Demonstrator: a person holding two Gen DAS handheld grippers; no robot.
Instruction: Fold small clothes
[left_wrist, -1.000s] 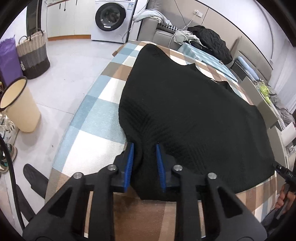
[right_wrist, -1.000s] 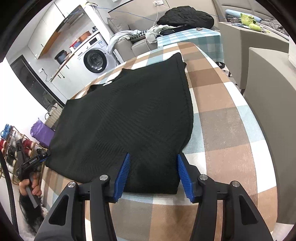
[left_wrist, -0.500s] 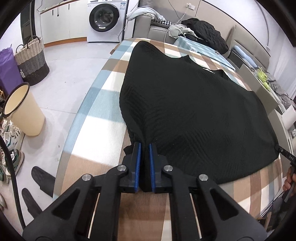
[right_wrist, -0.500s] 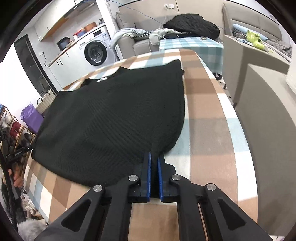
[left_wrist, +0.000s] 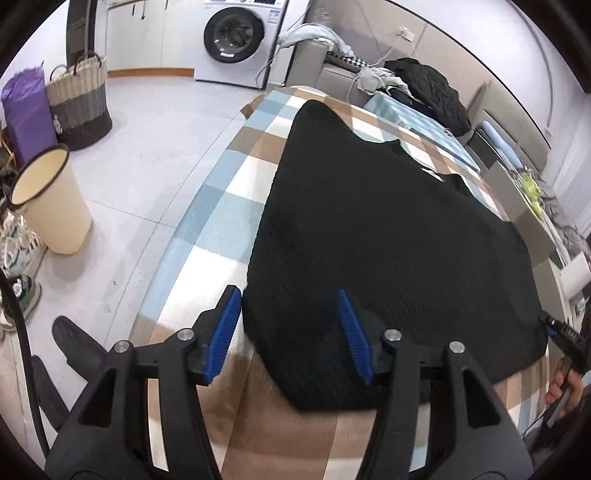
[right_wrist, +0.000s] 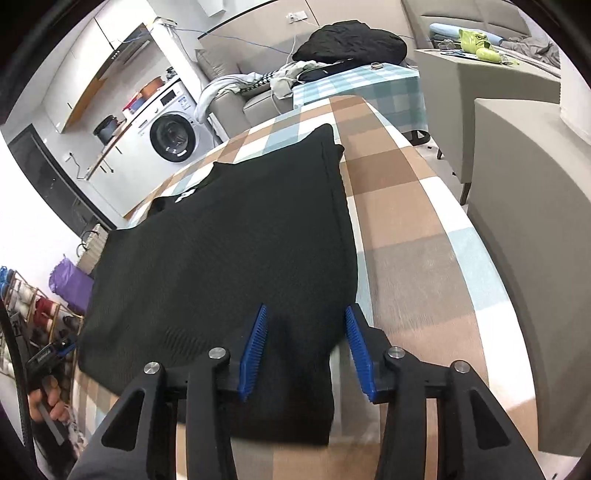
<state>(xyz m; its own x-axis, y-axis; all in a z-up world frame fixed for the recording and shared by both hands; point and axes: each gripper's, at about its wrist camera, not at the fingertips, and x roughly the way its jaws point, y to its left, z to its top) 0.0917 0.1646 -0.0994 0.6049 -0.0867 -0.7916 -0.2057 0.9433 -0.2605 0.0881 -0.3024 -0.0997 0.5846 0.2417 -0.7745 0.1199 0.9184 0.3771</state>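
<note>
A black knit garment (left_wrist: 373, 236) lies spread flat on the checked table (left_wrist: 218, 229). My left gripper (left_wrist: 291, 332) is open, its blue pads astride the garment's near left corner. In the right wrist view the same garment (right_wrist: 229, 251) fills the table's (right_wrist: 413, 236) middle. My right gripper (right_wrist: 306, 343) is open over the garment's near right corner. Neither gripper holds cloth.
A cream bin (left_wrist: 48, 199), a woven basket (left_wrist: 79, 101) and shoes stand on the floor left of the table. A washing machine (left_wrist: 236, 37) and a sofa with clothes (right_wrist: 347, 48) are behind. A grey cabinet (right_wrist: 524, 229) stands close on the right.
Both grippers were shut on the garment's near corners half a second ago. Both have opened and let go, and the corners now lie flat on the table.
</note>
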